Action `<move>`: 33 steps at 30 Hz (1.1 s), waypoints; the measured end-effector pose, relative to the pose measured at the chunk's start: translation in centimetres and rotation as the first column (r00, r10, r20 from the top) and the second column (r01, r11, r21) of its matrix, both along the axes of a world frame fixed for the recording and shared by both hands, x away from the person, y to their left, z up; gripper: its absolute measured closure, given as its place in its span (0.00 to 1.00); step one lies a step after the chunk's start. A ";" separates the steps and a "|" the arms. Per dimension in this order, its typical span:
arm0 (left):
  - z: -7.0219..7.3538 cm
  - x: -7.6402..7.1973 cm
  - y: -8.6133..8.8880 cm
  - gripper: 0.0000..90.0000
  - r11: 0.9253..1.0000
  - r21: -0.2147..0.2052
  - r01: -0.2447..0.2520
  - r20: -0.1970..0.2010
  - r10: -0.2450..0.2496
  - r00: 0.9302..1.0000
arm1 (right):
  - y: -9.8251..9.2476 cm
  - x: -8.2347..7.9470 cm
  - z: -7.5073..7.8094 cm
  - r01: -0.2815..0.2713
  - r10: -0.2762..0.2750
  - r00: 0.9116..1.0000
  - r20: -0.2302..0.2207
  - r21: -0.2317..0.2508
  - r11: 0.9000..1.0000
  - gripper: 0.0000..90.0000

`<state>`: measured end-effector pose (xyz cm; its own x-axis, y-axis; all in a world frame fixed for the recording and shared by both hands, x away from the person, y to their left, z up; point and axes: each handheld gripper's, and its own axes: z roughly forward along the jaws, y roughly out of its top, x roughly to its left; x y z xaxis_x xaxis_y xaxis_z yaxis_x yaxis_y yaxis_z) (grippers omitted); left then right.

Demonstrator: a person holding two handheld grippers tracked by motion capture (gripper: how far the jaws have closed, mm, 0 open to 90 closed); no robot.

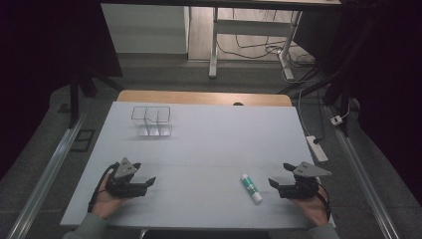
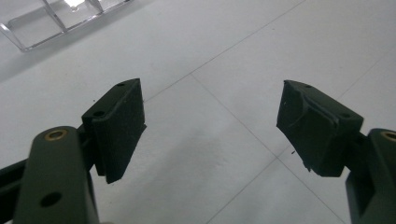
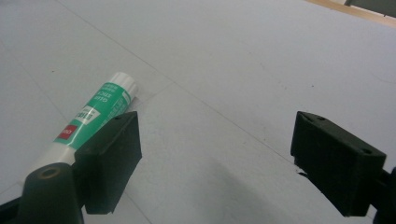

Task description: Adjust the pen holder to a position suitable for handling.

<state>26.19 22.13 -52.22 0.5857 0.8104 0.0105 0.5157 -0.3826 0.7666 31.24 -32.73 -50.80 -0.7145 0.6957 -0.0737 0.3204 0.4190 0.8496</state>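
Beside the green-and-white glue stick, right gripper rests spread and empty, seemingly staged for pickup; left gripper likewise spread.

My 2 grippers, left and right, are black. The glue stick is green and white, the table pale grey, the tray clear.

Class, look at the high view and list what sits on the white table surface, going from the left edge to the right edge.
Left hand-held gripper → clear plastic organizer, farther back → glue stick → right hand-held gripper.
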 end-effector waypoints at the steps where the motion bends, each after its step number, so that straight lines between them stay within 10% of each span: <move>1: 0.1 0.0 0.1 0.26 1.000 -0.009 0.000 -0.002 0.000 1.000 | -0.1 0.1 -0.1 0.003 -0.003 1.000 -0.001 0.005 1.000 0.18; 33: 0.3 0.4 1.1 0.27 0.998 -0.044 -0.054 -0.012 0.053 0.999 | 0.4 0.8 -0.1 0.009 -0.007 0.999 -0.051 0.032 0.999 0.24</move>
